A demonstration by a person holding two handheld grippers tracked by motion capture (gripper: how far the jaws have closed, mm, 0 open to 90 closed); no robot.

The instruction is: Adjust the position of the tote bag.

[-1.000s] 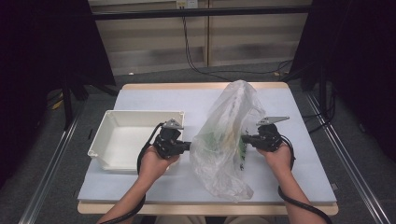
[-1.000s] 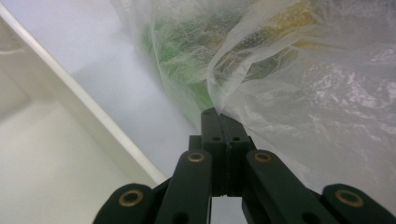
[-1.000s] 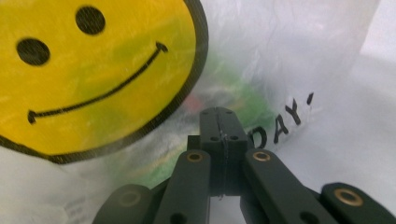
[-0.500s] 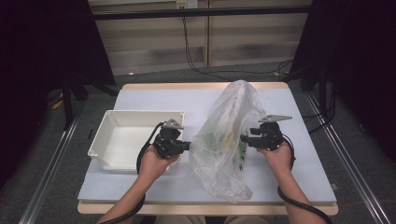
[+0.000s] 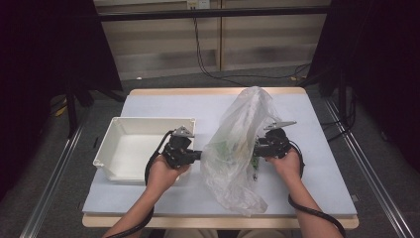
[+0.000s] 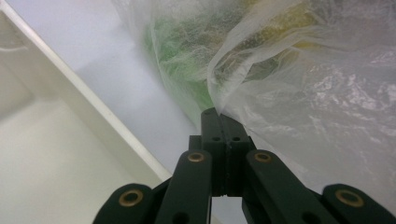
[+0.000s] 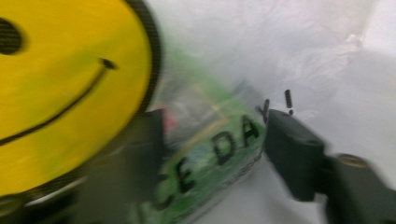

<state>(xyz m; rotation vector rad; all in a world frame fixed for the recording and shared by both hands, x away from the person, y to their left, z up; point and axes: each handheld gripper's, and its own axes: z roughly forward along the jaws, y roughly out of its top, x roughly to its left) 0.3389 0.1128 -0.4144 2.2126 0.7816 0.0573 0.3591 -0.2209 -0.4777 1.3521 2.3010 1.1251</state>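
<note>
A pale blue worktop (image 5: 317, 163) carries everything. On its left part sits a white plastic tub (image 5: 119, 131), shallow and rectangular, with nothing visible inside it. Right of the tub, near the middle of the worktop, stands a clear plastic bag (image 5: 240, 148), its top peaked upward and its lower end lying flat toward the person's edge. Through the film show green and yellow contents; the right gripper view catches a yellow smiley face (image 7: 60, 84) printed on the bag and a green packet (image 7: 205, 158) with black lettering behind the film.

The left gripper (image 5: 197, 154) is held just beside the tub's right end and reaches to the bag's left side. Its jaws are pressed together, and in the left gripper view the tips pinch a fold of the bag's film.

The right gripper (image 5: 256, 148) is at the bag's right side. Its jaws have just been opening and now stand spread, with the bag's film and the green packet between them; the blurred view does not show the pads pressing on either.
</note>
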